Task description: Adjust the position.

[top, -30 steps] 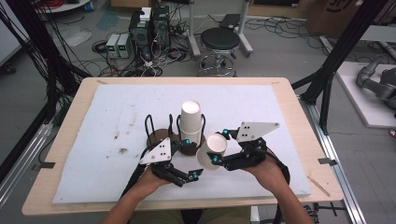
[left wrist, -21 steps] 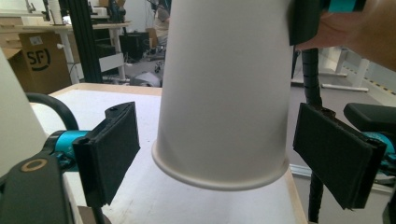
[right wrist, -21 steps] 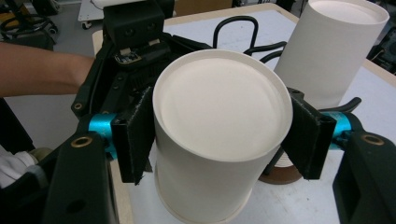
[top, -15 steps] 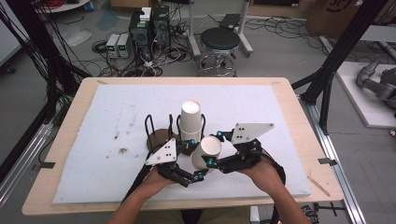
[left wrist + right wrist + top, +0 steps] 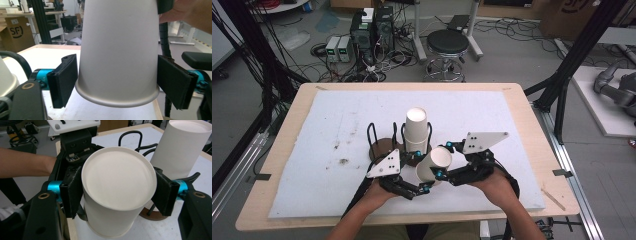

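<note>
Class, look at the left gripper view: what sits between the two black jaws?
A white paper cup, rim end toward the camera. The left gripper has just been closing around it; the left pad meets its wall, the right side is unclear.

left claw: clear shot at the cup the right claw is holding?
Probably yes. The cup already sits between the left claw pads, which have just been closing; right claw grips its other end.

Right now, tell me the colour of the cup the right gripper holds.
Plain white paper cup; right gripper view shows it best.
</note>
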Available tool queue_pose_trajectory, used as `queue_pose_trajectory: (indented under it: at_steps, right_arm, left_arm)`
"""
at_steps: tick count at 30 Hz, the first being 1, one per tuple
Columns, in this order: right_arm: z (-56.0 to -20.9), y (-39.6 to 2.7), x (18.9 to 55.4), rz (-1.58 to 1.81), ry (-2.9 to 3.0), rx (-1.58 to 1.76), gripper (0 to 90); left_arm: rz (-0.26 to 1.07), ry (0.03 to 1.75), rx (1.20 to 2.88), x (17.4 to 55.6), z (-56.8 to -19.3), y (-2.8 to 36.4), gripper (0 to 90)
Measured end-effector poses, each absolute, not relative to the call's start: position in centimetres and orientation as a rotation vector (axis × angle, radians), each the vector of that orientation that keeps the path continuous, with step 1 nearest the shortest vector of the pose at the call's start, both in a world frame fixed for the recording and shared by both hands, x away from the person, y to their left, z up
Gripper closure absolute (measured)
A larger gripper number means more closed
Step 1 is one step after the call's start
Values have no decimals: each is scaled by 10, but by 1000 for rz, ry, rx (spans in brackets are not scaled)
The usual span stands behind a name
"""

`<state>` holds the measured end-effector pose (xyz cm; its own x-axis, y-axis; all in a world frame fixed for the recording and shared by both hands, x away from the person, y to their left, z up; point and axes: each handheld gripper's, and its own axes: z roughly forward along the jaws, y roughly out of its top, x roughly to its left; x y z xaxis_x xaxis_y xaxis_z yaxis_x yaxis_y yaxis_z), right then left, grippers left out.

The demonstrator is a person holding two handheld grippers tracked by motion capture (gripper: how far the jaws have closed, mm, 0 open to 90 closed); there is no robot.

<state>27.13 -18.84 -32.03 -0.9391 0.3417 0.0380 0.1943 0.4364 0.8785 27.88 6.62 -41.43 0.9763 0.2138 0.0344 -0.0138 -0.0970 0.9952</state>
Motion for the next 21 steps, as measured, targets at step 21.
queue_pose_trajectory:
  at_steps: [21]
  right_arm:
    - [-324,-197,275,1481,2587,419,249]
  left_arm:
    - [153,195,1934,281,-391,67,296]
